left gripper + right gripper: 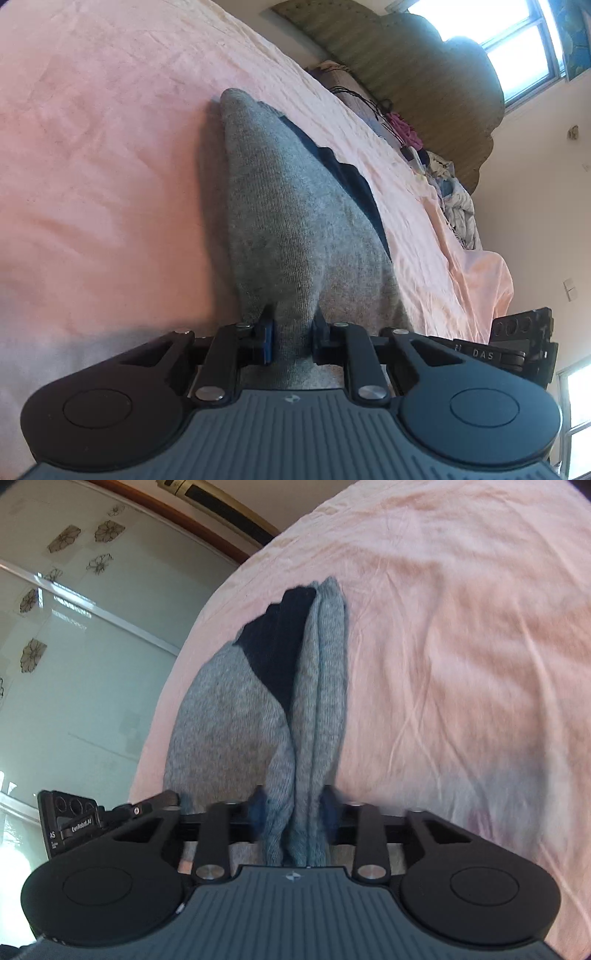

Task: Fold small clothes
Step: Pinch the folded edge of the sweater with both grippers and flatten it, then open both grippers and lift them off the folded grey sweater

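A small grey knit garment [291, 221] with a dark navy part [347, 173] is held up off a pink bedsheet [110, 147]. My left gripper [293, 332] is shut on one gathered end of it. In the right wrist view the same grey garment [229, 720] hangs in folds, its navy part [280, 642] showing at the top. My right gripper [293, 808] is shut on its bunched edge. The other gripper shows at the edge of each view, at the right of the left wrist view [524, 343] and at the left of the right wrist view [74, 823].
The pink sheet [461, 664] covers the whole bed. A pile of mixed clothes [443, 177] lies along the bed's far edge under a padded headboard [424, 66]. A window [517, 44] is behind it. A glass wardrobe door with flower prints [74, 664] stands beside the bed.
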Motion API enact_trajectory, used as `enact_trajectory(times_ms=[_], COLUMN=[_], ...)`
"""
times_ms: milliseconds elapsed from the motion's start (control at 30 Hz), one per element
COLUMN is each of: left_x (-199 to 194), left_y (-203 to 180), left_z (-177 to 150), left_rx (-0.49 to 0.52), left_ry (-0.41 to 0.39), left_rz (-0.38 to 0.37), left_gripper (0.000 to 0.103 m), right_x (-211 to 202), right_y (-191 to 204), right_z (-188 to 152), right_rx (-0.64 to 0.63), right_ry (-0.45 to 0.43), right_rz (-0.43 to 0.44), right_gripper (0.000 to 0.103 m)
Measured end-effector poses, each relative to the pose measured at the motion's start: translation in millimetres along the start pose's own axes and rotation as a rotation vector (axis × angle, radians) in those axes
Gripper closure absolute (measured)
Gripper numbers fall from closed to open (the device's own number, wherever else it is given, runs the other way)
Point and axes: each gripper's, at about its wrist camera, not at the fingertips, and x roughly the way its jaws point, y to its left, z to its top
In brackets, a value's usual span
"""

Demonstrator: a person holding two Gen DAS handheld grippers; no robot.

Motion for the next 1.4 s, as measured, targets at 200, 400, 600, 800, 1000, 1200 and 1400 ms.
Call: enact_trajectory(times_ms=[200, 400, 600, 800, 1000, 1200, 1400], left_x=[-35.5, -53.7, -33.2, -9.3, -12.8, -23.8, -26.4], left_y=[-13.0, -51.2, -50.4, -54.9, -58.1, -38.1, -34.9], left_z=[-20.2, -81.3, -86.7, -90.8, -88.5, -85.9, -96.1], left_rx=[0.27, 0.646, 0.658, 0.71, 0.725, 0.693, 0.692], left_ry=[-0.08, -0.215, -0.19, -0.174, -0.23, -0.199, -0.243], left_rz=[0.184, 0.353, 0.384, 0.411, 0.458, 0.466, 0.457], left_gripper=[0.089, 0.04, 0.04, 0.042, 0.096, 0.097, 0.089], right_x=[-18.3, -64.8, -58.5, -35.1, -27.5, -42.3, -43.3], right_y=[11.5, 5.4, 19.0, 14.5, 18.5, 26.9, 14.5], right_z=[-20.3, -35.3, -35.4, -36.9, -37.5, -47.8, -44.8], right_rx=[-0.076, 0.048, 0.024, 0.041, 0.01, -0.054, -0.005], right_ry=[-0.026, -0.172, -0.112, -0.06, -0.073, -0.064, -0.062], right_rz=[-0.066, 0.05, 0.014, 0.008, 0.014, -0.02, -0.001], right_gripper=[0.073, 0.059, 0.059, 0.059, 0.086, 0.092, 0.074])
